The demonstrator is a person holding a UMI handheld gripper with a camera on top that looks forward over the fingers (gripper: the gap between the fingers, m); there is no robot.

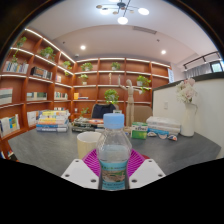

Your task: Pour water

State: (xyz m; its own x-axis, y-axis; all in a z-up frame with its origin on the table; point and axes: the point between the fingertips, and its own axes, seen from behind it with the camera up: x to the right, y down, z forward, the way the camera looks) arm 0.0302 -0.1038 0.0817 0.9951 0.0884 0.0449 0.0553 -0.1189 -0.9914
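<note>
While the jaws (pixel 114 172) are closed on its lower body from both sides, one water bottle (pixel 114 153) stands upright, long axis vertical, blue cap pointing up. One pale cup (pixel 88 143) sits just left of the bottle on the grey worktop (pixel 50 150). Far beyond, wooden bookshelves (pixel 35 85) line the left wall.
</note>
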